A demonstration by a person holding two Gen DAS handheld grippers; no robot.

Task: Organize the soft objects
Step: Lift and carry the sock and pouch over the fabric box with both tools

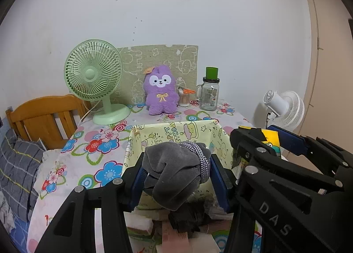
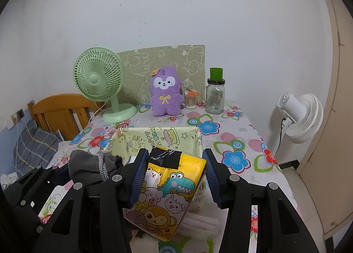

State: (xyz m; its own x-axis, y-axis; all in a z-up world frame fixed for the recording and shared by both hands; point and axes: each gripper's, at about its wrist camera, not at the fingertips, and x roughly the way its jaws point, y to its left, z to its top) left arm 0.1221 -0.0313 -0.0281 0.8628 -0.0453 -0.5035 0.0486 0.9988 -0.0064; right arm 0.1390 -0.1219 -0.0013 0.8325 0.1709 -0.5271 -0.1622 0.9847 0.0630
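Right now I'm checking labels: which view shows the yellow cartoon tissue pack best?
The right wrist view: the yellow tissue pack fills the centre, held in the right claw. The left wrist view catches only a yellow sliver behind that claw.

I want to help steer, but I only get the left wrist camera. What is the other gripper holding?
Observer: The right gripper is shut on a yellow pack, squeezed between its blue pads.
Operator: Are there pictures on it?
Observer: Yes, cartoon animals: a bear, a green dinosaur, a sheep and a monkey.
Operator: Is it inside the box yet?
Observer: Not yet. It is up between the pads, on the near side of the box.
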